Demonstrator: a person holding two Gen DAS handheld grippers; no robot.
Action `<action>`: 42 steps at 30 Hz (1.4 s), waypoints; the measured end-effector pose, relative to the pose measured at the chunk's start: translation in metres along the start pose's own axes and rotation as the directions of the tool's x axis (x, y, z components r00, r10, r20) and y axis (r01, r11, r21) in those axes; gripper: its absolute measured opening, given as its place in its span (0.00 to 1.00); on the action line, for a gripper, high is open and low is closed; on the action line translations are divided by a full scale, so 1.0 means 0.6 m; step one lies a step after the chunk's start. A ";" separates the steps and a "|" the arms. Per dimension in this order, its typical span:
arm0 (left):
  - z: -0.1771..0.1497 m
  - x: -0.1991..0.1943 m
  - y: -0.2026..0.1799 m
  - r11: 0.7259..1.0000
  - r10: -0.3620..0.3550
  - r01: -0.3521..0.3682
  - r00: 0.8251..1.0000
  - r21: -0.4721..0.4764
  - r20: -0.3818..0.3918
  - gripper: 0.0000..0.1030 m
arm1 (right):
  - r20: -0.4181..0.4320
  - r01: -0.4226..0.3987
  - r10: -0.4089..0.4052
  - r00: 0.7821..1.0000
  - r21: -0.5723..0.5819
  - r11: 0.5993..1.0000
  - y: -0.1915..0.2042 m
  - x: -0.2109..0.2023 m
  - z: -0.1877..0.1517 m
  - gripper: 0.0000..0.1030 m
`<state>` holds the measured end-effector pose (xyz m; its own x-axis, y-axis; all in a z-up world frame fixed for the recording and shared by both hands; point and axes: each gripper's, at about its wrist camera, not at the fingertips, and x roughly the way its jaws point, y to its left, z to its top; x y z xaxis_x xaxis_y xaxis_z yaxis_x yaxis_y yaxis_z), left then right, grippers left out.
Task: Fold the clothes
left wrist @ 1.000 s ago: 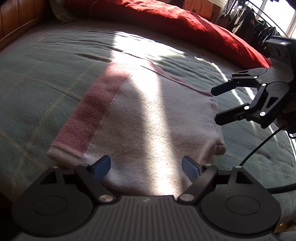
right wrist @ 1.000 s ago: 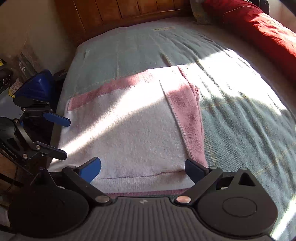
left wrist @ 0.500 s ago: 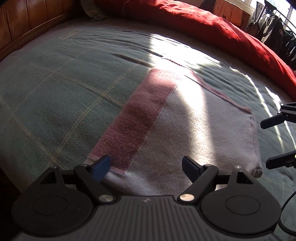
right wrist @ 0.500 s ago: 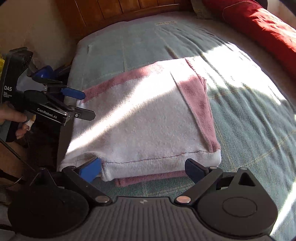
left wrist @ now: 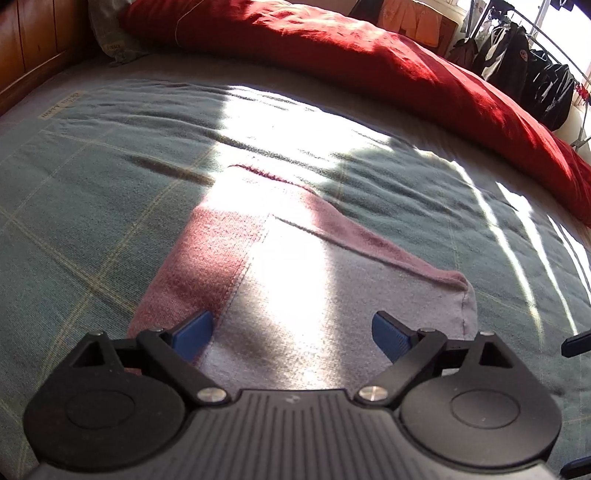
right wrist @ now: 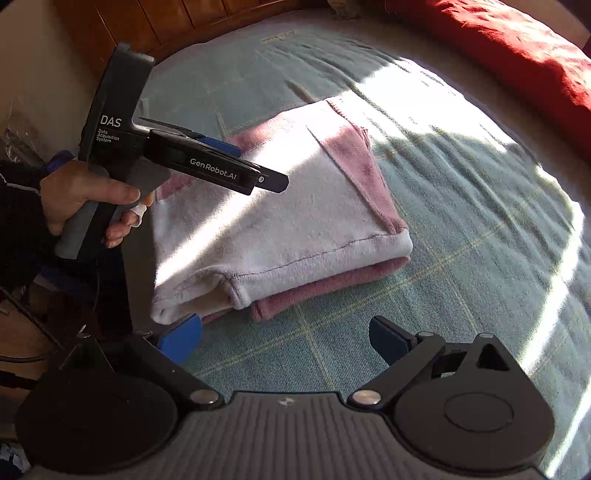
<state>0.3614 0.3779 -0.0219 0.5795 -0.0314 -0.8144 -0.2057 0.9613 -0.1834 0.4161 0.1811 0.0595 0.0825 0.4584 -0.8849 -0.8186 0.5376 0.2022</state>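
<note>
Folded pink-white garment [right wrist: 280, 221] flat on bed [right wrist: 461, 229], left gripper [left wrist: 291, 332] & right gripper [right wrist: 284, 332] both apart, empty

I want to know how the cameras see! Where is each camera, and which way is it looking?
Left wrist view: sits on the left gripper, low over the folded white and pink fleece garment, facing the long red pillow; its own blue-tipped open fingers show.
Right wrist view: sits on the right gripper, facing the wooden headboard; its open fingers, the left gripper and the person's left hand show.
Both share the garment and the green checked blanket.
</note>
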 end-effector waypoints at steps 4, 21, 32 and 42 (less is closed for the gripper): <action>0.013 -0.014 -0.010 1.000 0.011 -0.011 0.999 -0.001 -0.030 0.94 | 0.019 0.026 -0.026 0.999 0.040 0.999 -0.008 -0.027 -0.016 0.97; -0.017 -0.268 -0.154 0.956 0.293 -0.294 0.955 0.004 0.055 0.95 | 0.026 0.102 -0.104 0.994 0.060 0.993 0.015 -0.115 -0.063 0.97; -0.073 -0.399 -0.234 0.942 0.328 -0.321 0.942 -0.096 0.073 0.99 | 0.106 0.055 -0.050 0.993 -0.040 0.998 0.066 -0.218 -0.094 1.00; -0.088 -0.463 -0.253 0.915 0.368 -0.329 0.918 -0.234 0.147 0.99 | 0.152 0.043 -0.032 0.988 -0.070 0.997 0.092 -0.274 -0.116 1.00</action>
<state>0.1899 0.2261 0.2031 0.5721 0.3651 -0.7345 -0.5635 0.8256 -0.0286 0.3174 0.0860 0.1871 0.1935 0.5432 -0.8170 -0.8523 0.5055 0.1342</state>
